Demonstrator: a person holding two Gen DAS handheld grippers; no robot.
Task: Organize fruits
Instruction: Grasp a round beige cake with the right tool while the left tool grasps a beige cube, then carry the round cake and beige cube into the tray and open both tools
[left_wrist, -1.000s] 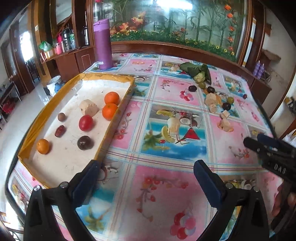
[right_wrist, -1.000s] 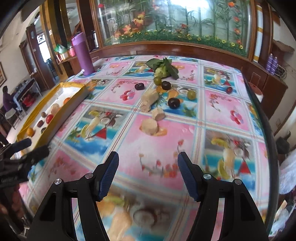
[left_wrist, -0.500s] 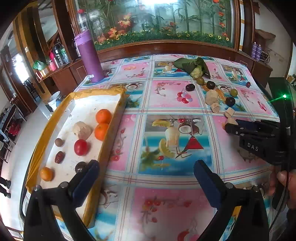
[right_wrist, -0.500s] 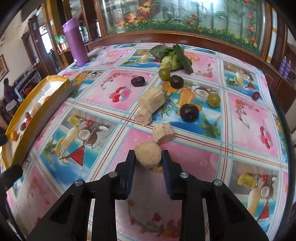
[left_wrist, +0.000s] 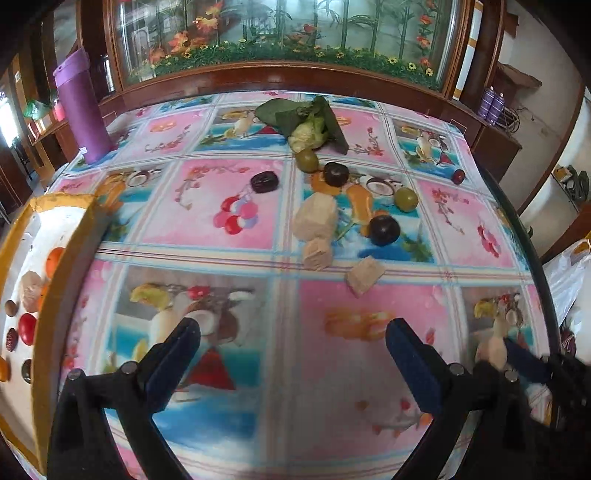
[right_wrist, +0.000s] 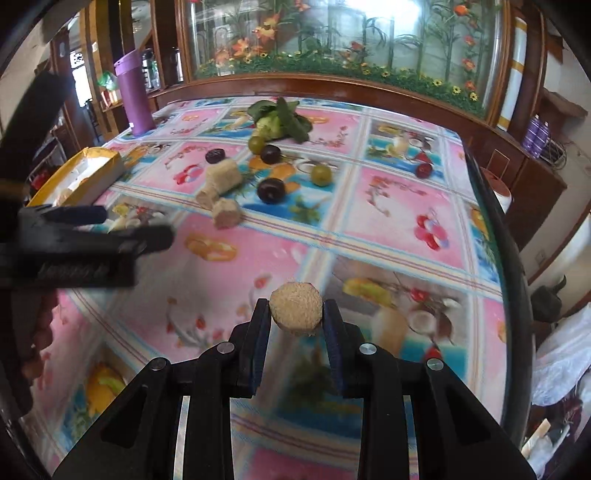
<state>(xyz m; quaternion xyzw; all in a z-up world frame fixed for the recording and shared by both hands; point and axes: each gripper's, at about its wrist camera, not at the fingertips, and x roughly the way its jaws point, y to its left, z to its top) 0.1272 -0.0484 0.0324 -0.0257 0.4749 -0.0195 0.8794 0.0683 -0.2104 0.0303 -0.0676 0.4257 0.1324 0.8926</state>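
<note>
Glass-fronted cabinetry with painted bamboo and flowers backs a worktop (left_wrist: 236, 424) covered in a pink-and-blue fruit-print cloth.

In the right wrist view, a round tan chunk (right_wrist: 295, 308) sits between the fingers of the right gripper (right_wrist: 295, 317), which are nearly closed and press on both its sides, holding it clear above the cloth at about 6 o'clock.

More tan chunks lie on the cloth toward 11 o'clock of it: a small one (right_wrist: 226, 212), a long one (right_wrist: 223, 176) behind that. Around them are a dark plum (right_wrist: 271, 190), a second plum (right_wrist: 270, 153), two green fruits (right_wrist: 320, 174) (right_wrist: 255, 144), a dark date (right_wrist: 215, 155) and a red fruit (right_wrist: 424, 169) off at 1 o'clock. A leafy green bunch (right_wrist: 280, 118) lies farthest back at 12 o'clock.

The left gripper (left_wrist: 293, 356) hangs over bare cloth with its fingers spread wide and nothing between them; in the right view it shows as a blurred black shape at 9 o'clock.

At 9 o'clock in the left view stands a yellow-rimmed tray (left_wrist: 61, 266) holding oranges (left_wrist: 54, 258), a tomato (left_wrist: 27, 328) and other small fruit. A purple flask (left_wrist: 82, 110) stands at 10 o'clock near the worktop's far edge.
</note>
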